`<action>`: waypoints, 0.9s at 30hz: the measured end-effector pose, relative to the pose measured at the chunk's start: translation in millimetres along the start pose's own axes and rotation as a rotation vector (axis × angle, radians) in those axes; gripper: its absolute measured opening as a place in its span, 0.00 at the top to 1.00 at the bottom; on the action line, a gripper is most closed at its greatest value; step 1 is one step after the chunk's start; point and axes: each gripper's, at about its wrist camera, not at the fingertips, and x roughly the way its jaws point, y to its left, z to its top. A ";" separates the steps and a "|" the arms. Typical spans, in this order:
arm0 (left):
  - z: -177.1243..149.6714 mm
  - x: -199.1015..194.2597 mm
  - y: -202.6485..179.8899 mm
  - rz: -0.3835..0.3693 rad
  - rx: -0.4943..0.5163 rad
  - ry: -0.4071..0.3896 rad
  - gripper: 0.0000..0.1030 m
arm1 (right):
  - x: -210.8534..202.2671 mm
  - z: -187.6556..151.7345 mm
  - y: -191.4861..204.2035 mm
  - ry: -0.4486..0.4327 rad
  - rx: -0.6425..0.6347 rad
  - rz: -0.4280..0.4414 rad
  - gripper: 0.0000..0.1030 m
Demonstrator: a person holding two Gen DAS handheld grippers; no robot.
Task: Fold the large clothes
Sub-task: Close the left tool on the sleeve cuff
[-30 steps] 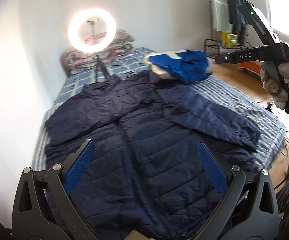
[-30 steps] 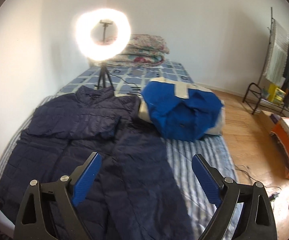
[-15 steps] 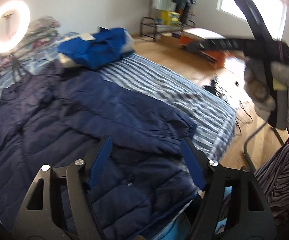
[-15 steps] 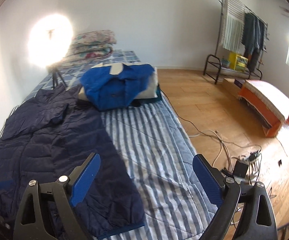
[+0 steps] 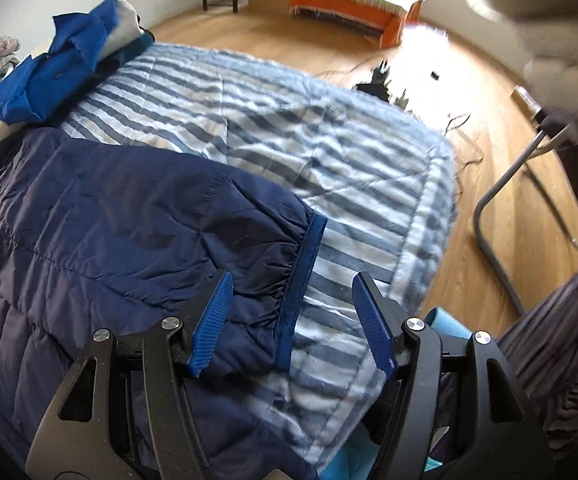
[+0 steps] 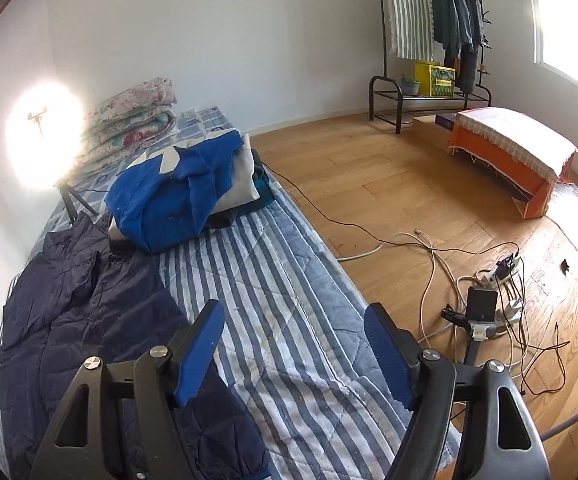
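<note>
A dark navy quilted jacket [image 5: 101, 224] lies spread on the striped bed [image 5: 329, 136]. Its sleeve ends in a blue cuff [image 5: 301, 276] near the bed's corner. My left gripper [image 5: 291, 312] hangs just above that cuff, jaws closing, the cuff lying between the pads without touching them. In the right wrist view the jacket [image 6: 85, 320] covers the left of the bed [image 6: 289, 312]. My right gripper [image 6: 295, 350] is over the striped cover beside the sleeve, jaws closing with nothing between them.
A folded blue and white garment [image 6: 181, 196] sits further up the bed, with stacked floral quilts [image 6: 133, 116] and a ring light [image 6: 43, 136] behind. Cables and a power strip [image 6: 501, 280] lie on the wooden floor. An orange bench [image 6: 509, 152] and a clothes rack [image 6: 429, 40] stand by the wall.
The left gripper swung right and down from over the jacket's body to the sleeve cuff, its jaws narrowing. The right gripper turned right toward the bed's edge and floor, jaws narrowing slightly.
</note>
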 end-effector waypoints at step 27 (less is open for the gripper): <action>13.3 13.4 25.3 -0.011 -0.089 0.057 0.95 | -20.6 15.7 -15.2 -0.054 0.153 0.050 0.29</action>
